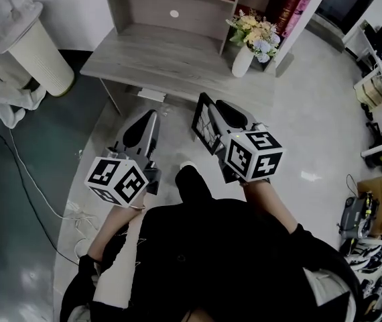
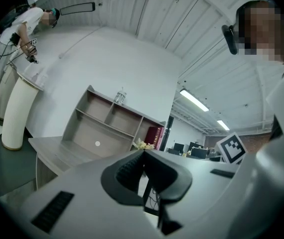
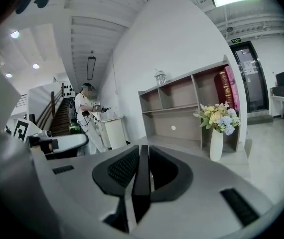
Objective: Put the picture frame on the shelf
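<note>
The thin, dark-rimmed rectangular picture frame [image 1: 203, 123], its pale face crossed by dark lines, stands upright on edge in the right claw [image 1: 216, 116], whose pads are clamped on its rim. In the right gripper view it shows edge-on as a black strip. The left claw [image 1: 152, 117] beside it is closed and empty, and both are short of the grey wooden bench [image 1: 157, 62] and its grey wooden shelf [image 1: 171, 9].

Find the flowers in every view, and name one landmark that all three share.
Head view: flowers at top, right of centre, on the desk.
Left gripper view: flowers at centre, small, just above the tool's tips.
Right gripper view: flowers right of centre, in a white vase.
Shared landmark: the shelf, right beside the flowers.
</note>
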`<state>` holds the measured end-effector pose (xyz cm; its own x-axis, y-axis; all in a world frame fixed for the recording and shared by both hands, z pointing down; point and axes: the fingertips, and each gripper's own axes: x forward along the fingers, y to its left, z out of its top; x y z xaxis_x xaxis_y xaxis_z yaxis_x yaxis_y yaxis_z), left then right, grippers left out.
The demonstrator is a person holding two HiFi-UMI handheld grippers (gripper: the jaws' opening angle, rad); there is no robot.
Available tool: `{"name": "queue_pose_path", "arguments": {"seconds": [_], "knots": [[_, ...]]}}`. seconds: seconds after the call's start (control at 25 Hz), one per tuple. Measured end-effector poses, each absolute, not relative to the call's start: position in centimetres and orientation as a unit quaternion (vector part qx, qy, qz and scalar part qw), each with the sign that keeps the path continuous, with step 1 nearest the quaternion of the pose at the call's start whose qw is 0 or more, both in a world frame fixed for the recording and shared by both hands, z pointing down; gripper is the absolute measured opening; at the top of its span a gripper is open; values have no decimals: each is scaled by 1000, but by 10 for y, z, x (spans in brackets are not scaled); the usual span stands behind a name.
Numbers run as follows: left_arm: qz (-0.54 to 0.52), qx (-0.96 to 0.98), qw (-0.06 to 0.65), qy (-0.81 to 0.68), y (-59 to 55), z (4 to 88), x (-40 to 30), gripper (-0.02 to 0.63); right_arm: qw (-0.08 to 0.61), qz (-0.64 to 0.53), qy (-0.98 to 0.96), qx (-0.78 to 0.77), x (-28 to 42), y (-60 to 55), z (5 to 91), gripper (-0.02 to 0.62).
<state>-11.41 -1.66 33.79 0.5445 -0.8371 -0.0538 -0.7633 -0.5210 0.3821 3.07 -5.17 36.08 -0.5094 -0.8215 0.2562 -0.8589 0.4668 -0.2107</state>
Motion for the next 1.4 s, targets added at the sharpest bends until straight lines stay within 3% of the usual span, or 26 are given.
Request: {"name": "queue_pose_path", "arguments": {"seconds": [1.4], "knots": [[-135,838,120,-515,-252,306,-101,11,40,118,-894,430,41,-308,326,74]]}}
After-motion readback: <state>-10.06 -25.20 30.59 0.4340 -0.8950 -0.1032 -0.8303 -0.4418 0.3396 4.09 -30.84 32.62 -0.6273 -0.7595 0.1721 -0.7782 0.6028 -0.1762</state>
